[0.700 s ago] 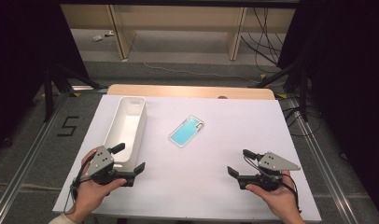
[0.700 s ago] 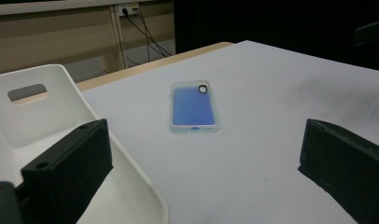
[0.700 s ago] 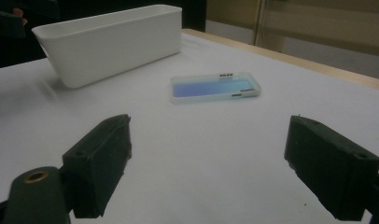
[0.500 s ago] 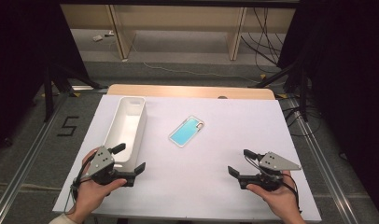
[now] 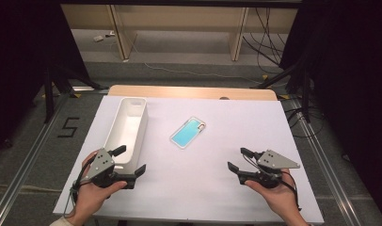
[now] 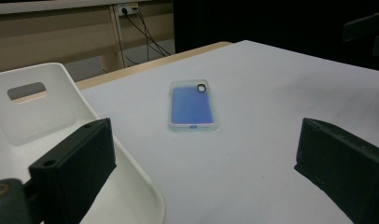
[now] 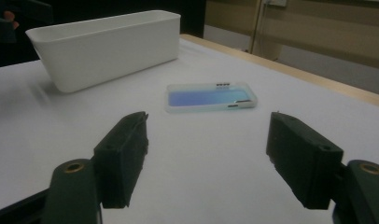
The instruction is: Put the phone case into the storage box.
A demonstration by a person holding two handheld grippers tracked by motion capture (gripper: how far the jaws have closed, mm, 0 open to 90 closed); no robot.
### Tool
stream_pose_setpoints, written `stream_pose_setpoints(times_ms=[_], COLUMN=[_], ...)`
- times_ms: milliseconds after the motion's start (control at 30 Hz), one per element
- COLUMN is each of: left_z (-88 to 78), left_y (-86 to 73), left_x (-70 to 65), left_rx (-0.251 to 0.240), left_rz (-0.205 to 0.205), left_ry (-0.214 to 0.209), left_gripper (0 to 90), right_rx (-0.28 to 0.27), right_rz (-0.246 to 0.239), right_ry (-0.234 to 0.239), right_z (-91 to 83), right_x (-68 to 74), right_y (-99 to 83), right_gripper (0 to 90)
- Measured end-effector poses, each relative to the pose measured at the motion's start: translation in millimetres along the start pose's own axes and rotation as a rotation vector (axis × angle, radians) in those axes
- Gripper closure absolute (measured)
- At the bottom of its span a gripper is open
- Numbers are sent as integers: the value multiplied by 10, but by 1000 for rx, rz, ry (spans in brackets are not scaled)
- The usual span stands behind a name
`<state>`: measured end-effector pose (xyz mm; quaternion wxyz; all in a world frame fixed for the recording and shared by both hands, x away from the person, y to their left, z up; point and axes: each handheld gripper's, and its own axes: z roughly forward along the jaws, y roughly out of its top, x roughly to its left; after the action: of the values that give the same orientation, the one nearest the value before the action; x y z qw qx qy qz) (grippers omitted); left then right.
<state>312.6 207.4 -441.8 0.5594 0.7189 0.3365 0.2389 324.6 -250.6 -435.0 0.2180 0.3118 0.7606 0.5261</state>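
From the high view, I am looking down on the white sheet [image 5: 203, 188] covering the table, and the phone case [image 5: 188, 132] is lying flat near its middle. The case is a pale turquoise rectangle with a clear, whitish rim and rounded corners, and it is sitting askew, its far end tipped to the right. The long white bin [image 5: 128, 129] is standing to the left of the case, apart from it. My left gripper [image 5: 131, 161] is resting near and to the left of the case, at the bin's near end, with its 2 jaws spread and nothing between them. My right gripper [image 5: 237, 159] is lying near and to the right of the case, well apart from it, jaws also spread and empty.

In the left gripper view, the case [image 6: 192, 105] is showing as blue-violet inside a translucent frame, with a dark ringed camera cut-out at its far right corner. It is lying ahead between my 2 black jaws, untouched, and the bin's rim [image 6: 145, 193] is curving just left of it, under my left jaw.

In the right gripper view, the case [image 7: 210, 98] is lying sideways ahead of my open jaws, blue fading to pale, with small button marks along its edges. The bin [image 7: 108, 44] is standing beyond and left of it.
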Motion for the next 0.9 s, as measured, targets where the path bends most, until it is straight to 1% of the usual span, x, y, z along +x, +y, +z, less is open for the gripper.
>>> stream_pose_setpoints(times_ms=[33,67,100,133,167,200,233,300,333,367,400,433,467,533,567,600,633,667,700,733,767,800,833,867,900], left_z=[-1,-2,-2,-2,-2,0,3,3,3,-1,-2,-2,-3,-4,-4,-4,-4,-2,-2,-1,-1,-1,-3,-3,-4], left_y=[2,5,5,5,5,6,6,5,4,4,4,4,4,3,3,3,3,2,1,2,2,1,0,0,0], left_x=[-2,-3,-3,-6,-10,-12,-17,-16,-13,-10,-10,-10,-11,-10,-10,-9,-8,-7,-8,-8,-8,-8,-7,-7,-8], left_rx=[-1,0,0,0,1,1,1,1,2,1,1,1,1,1,1,1,1,1,1,1,1,0,1,1,0], left_rz=[-1,2,2,2,3,7,6,6,7,3,2,2,1,1,1,0,-1,-2,-2,-2,-2,-4,-5,-5,-7], left_ry=[1,2,2,2,2,0,-1,-1,-1,2,3,3,3,3,3,2,2,0,1,2,2,2,3,3,4], left_gripper=[41,42,43,44,44,45,45,47,46,47,48,48,48,49,50,50,50,50,50,50,51,51,52,52,52], right_rx=[-35,-38,-54,-33,-56,-37,-35,-37,-45,-28,-46,-40,-48,-28,-22,-22,-16,-15,-5,17,24,24,29,55,52], right_rz=[-21,10,-22,-26,-30,-18,-13,-20,-39,-33,-50,-47,-47,-46,-54,-54,-54,-42,-56,-52,-54,-54,-56,-51,-50], right_ry=[4,20,9,6,15,19,23,24,28,23,17,28,23,30,24,24,31,35,20,23,22,22,11,19,23], right_z=[37,63,92,99,144,158,183,214,276,290,325,342,367,394,406,406,437,461,468,476,496,496,539,548,573], right_x=[-11,13,-3,1,7,22,30,27,16,25,17,15,11,-1,-10,-10,-22,-13,-19,-20,-22,-22,-24,-27,-32], right_y=[11,26,48,75,91,114,136,154,191,213,229,249,263,295,309,309,333,338,353,366,374,374,391,405,413], right_gripper=[340,346,351,367,381,390,402,413,430,439,452,469,496,569,614,614,701,736,771,797,821,821,889,900,900])
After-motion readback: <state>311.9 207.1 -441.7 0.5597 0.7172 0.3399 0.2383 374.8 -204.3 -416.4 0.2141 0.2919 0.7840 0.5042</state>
